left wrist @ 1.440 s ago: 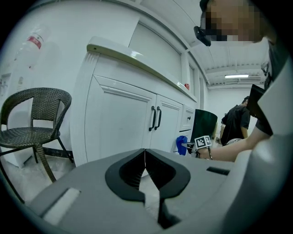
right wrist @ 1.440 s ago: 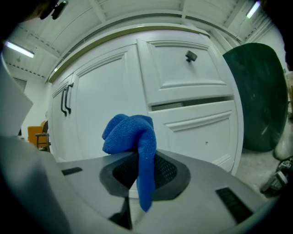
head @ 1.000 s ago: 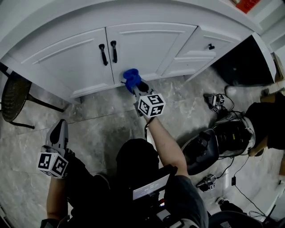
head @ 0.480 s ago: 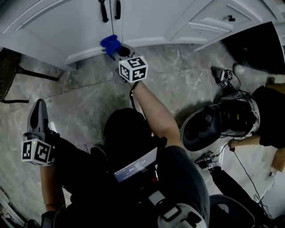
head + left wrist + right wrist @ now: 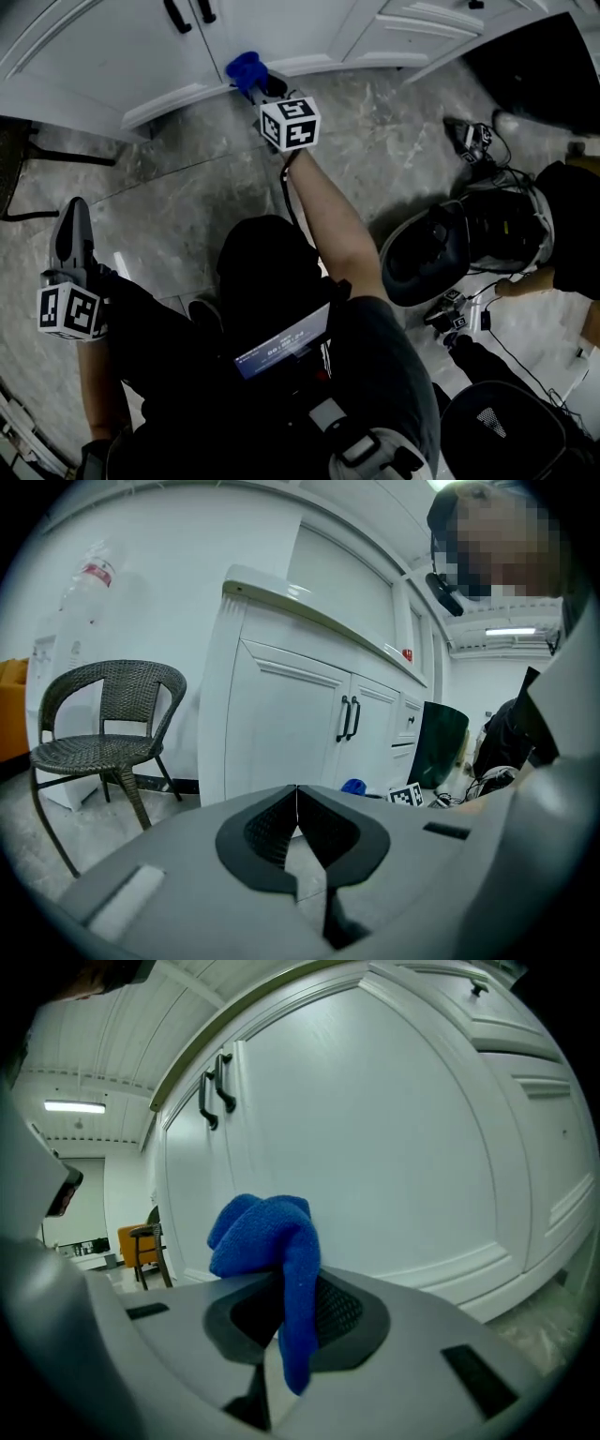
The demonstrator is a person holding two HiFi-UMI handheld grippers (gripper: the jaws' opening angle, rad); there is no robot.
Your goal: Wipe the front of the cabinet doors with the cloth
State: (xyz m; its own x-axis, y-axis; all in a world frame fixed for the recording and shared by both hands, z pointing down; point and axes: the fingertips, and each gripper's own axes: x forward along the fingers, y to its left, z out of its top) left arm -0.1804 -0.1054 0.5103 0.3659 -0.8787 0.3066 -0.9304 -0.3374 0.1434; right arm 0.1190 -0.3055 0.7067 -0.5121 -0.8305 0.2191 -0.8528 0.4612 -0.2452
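My right gripper (image 5: 255,79) is shut on a blue cloth (image 5: 245,67), held low against the bottom rail of the white cabinet doors (image 5: 281,33). Seen from the right gripper view, the cloth (image 5: 272,1251) bunches out of the closed jaws right in front of the door panel (image 5: 375,1138), whose black handles (image 5: 216,1096) stand higher up to the left. My left gripper (image 5: 73,230) hangs back over the floor at the left, shut and empty. In the left gripper view its jaws (image 5: 297,808) meet with nothing between them.
A dark wicker chair (image 5: 108,728) stands left of the cabinet. Drawers (image 5: 427,28) sit to the right of the doors. On the marble floor at the right lie a black helmet-like device (image 5: 441,248) and cables (image 5: 511,347).
The right gripper with the cloth has slid a little right along the bottom of the doors. The head view has dropped lower, so less cabinet shows. The left gripper stayed put.
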